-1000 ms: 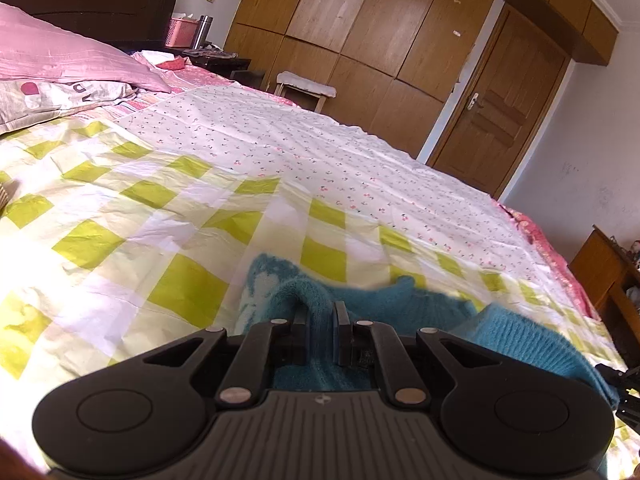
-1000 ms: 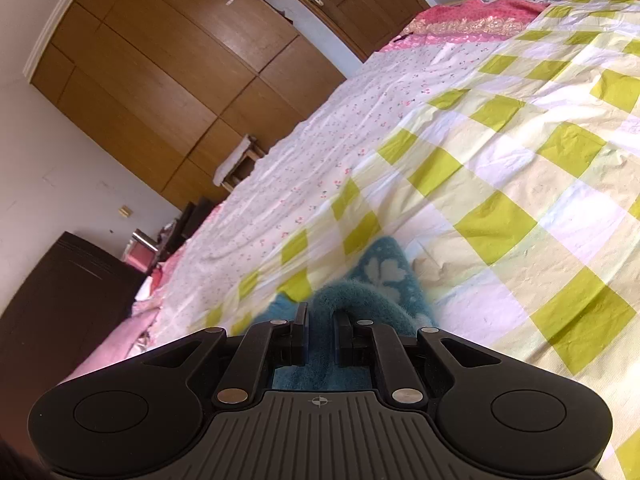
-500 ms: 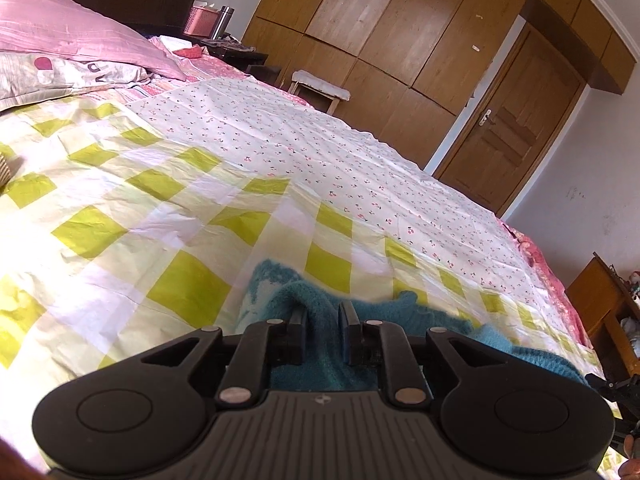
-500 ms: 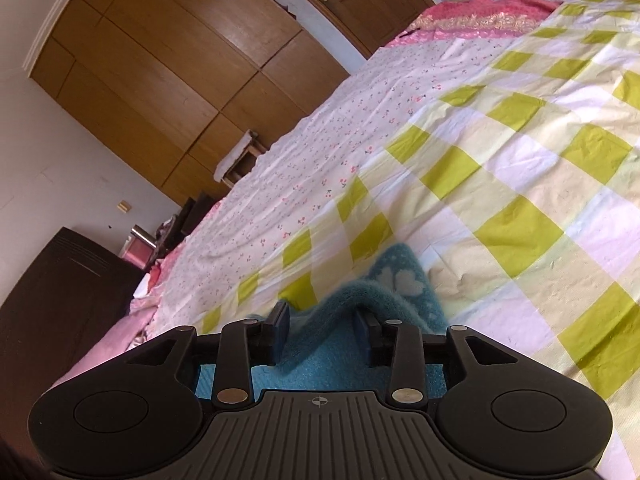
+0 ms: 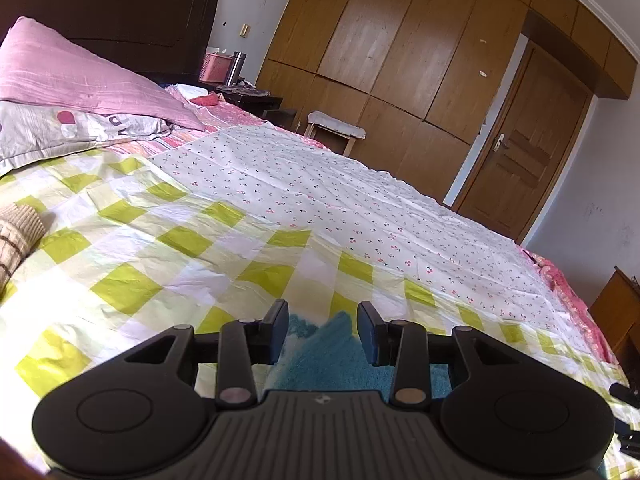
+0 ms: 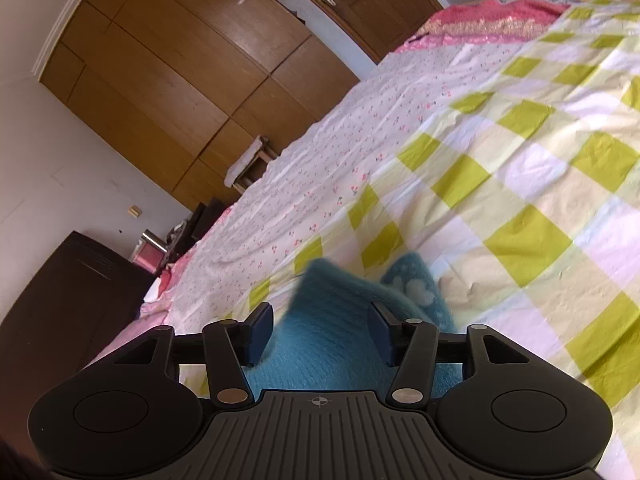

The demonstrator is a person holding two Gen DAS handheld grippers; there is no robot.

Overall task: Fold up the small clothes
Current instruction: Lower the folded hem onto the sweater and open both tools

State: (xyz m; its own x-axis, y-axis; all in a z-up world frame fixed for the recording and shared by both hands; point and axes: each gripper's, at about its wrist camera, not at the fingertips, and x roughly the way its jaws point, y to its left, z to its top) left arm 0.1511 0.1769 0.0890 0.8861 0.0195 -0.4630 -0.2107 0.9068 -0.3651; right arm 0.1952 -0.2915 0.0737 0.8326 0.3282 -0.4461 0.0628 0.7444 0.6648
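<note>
A small teal knit garment (image 5: 332, 356) with a white pattern lies on the green-and-white checked sheet (image 5: 168, 240) of a bed. My left gripper (image 5: 322, 330) is open just above its near edge, with the cloth showing between the fingers. In the right wrist view the same garment (image 6: 340, 340) lies bunched under my right gripper (image 6: 320, 328), which is open with its fingers on either side of a raised fold. Neither gripper holds the cloth.
A brown striped knit garment (image 5: 16, 236) lies at the left on the checked sheet. Pink and grey pillows (image 5: 80, 92) lie at the headboard. A cherry-print sheet (image 5: 340, 196) covers the far side. A wooden wardrobe (image 5: 400, 52), stool (image 5: 336, 128) and door (image 5: 520, 152) stand beyond.
Both grippers were shut on the teal garment a second ago. The right opened first, then the left. The cloth has dropped onto the sheet and the left gripper has pulled back.
</note>
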